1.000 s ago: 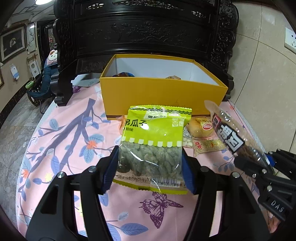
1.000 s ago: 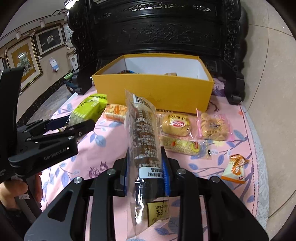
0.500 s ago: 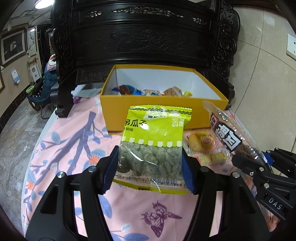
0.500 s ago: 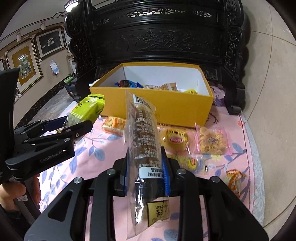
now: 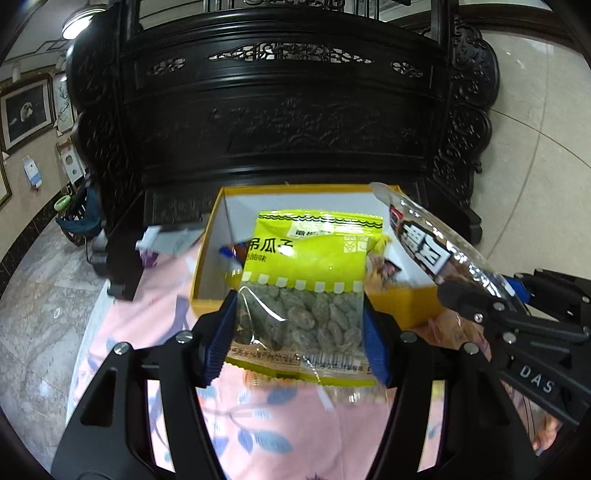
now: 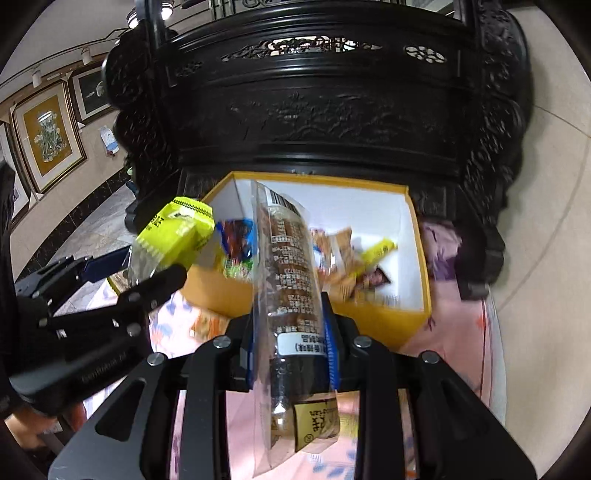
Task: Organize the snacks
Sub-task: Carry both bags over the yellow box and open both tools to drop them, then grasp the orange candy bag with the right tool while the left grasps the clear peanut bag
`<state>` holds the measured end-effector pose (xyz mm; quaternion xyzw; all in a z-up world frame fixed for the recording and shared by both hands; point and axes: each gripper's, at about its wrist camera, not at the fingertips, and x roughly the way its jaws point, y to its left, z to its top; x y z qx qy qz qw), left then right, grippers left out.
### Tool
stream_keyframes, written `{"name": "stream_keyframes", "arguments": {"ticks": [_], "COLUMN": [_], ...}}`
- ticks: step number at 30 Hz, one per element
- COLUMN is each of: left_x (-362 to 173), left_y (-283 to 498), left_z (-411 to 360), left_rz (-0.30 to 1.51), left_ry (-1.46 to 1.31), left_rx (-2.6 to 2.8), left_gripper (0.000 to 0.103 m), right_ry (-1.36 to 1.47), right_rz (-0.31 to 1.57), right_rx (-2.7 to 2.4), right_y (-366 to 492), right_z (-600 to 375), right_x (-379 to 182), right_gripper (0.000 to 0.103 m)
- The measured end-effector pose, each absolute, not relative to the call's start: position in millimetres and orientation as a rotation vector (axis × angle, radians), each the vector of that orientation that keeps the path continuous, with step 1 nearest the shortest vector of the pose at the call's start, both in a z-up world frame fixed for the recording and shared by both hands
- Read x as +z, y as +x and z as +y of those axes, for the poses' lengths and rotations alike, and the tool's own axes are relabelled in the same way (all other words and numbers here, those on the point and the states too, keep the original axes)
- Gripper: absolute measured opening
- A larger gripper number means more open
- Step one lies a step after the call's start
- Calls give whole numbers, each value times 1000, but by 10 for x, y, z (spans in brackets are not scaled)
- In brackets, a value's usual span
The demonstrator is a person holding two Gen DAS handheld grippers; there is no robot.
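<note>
You get even indoor light from a ceiling lamp (image 5: 77, 26); glare streaks the clear wrapper (image 5: 448, 254), the box contents (image 6: 343, 258) smear with motion blur, and the fisheye bends the edges.

I see glossy plastic on the yellow-green seed bag (image 5: 306, 288) and the clear biscuit sleeve (image 6: 291, 280). Yellow box (image 6: 413, 314): matt card, white inside. Cabinet (image 5: 288, 110): dark carved, polished wood; tablecloth (image 5: 155, 314): soft pink cloth.

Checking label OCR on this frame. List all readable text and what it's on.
"DAS": on the right gripper body, left wrist view.
"吊瓜子": on the yellow-green seed bag held in the left gripper.
Large white characters on the clear tube snack pack: cut off, unreadable.
Its barcode and fine print, and the left gripper's embossed lettering: blurred.
</note>
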<state>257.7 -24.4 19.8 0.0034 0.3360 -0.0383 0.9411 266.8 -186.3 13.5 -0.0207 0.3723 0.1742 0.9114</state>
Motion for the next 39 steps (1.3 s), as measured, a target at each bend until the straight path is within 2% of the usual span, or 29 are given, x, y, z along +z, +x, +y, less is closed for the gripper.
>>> {"name": "stream_keyframes", "arguments": {"ticks": [7, 10, 12, 13, 19, 24, 25, 27, 33, 39], "left_x": [258, 211, 208, 201, 222, 247, 233, 171, -200, -560], "left_y": [3433, 3736, 3763, 3745, 3280, 2675, 2578, 2349, 1827, 1570], "left_z": [-127, -73, -13, 17, 160, 210, 209, 223, 310, 420], "left_rz": [734, 765, 757, 751, 705, 661, 661, 663, 703, 790], "left_ry": [-10, 12, 2, -9, -50, -29, -20, -8, -45, -141], "left_rx": [-63, -20, -15, -22, -90, -122, -121, -113, -92, -95], "left_gripper": [65, 79, 81, 84, 85, 89, 89, 89, 91, 91], "right_ry": [-29, -39, -37, -32, -29, -64, -69, -73, -53, 57], "right_rz": [800, 813, 826, 835, 812, 780, 783, 795, 907, 1013], "right_rx": [354, 315, 294, 289, 306, 319, 319, 302, 160, 14], "right_y": [3374, 3667, 3782, 3806, 3445, 2780, 2677, 2432, 1856, 1718], "right_z": [-1835, -1839, -1866, -1902, -2159, -2399, -2433, -2559, -3012, -3426], "right_x": [219, 157, 108, 77, 165, 333, 324, 255, -435, -1139], "right_gripper": [31, 35, 43, 43, 44, 50, 52, 64, 64, 64]}}
